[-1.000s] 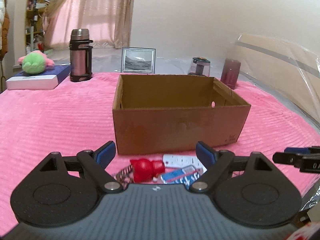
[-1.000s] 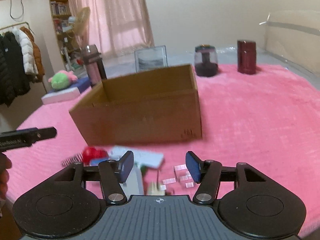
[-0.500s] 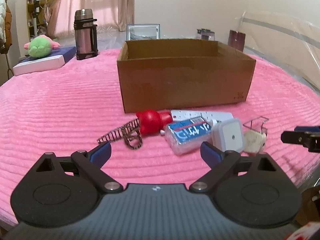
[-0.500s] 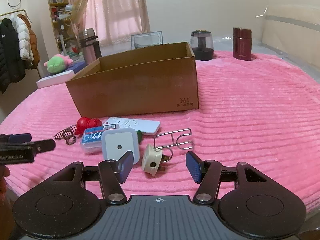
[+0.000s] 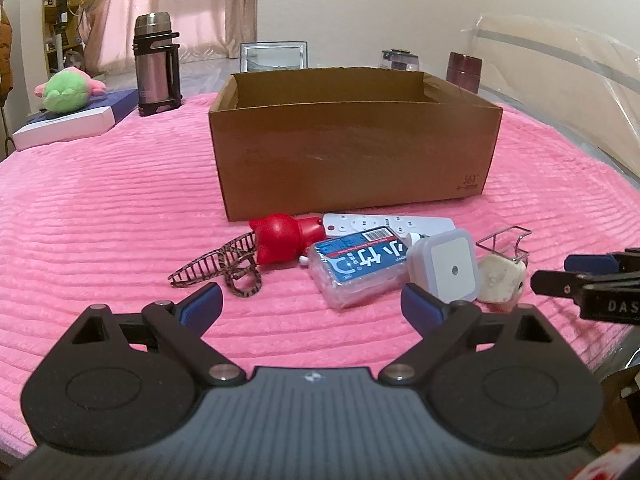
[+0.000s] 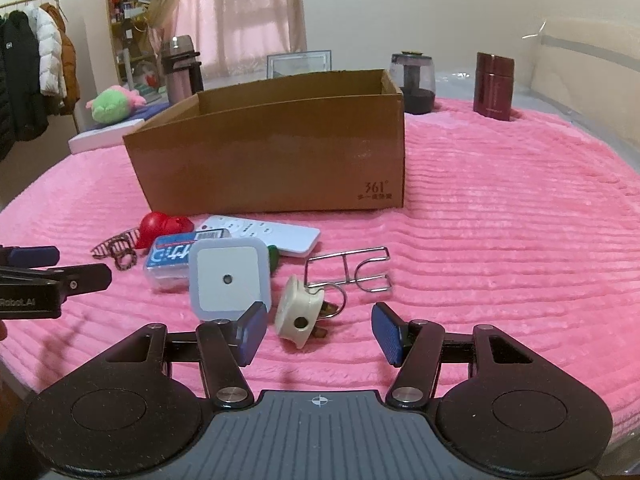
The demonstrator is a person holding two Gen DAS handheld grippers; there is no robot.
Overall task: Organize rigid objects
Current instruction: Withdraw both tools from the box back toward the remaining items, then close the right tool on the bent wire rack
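Observation:
An open cardboard box (image 5: pixel 352 152) (image 6: pixel 276 156) stands on the pink blanket. In front of it lie a brown hair claw (image 5: pixel 224 266), a red toy (image 5: pixel 280 238), a white remote (image 5: pixel 384 224) (image 6: pixel 260 234), a clear blue-labelled case (image 5: pixel 360 268) (image 6: pixel 172 258), a white square night light (image 5: pixel 444 268) (image 6: pixel 228 278), a cream plug (image 5: pixel 500 280) (image 6: pixel 298 314) and a wire clip (image 6: pixel 348 270). My left gripper (image 5: pixel 310 306) is open, short of the case. My right gripper (image 6: pixel 318 330) is open with the plug between its fingers' line, apart from it.
A steel thermos (image 5: pixel 156 66), a photo frame (image 5: pixel 274 56), a glass jar (image 6: pixel 412 82) and a maroon cup (image 6: pixel 494 86) stand behind the box. A green plush toy (image 5: pixel 68 92) lies on a flat box at the far left. A coat rack (image 6: pixel 32 72) stands left.
Both grippers have pulled back and dropped lower, so the pile of small objects in front of the box has come into full view. Both stayed open.

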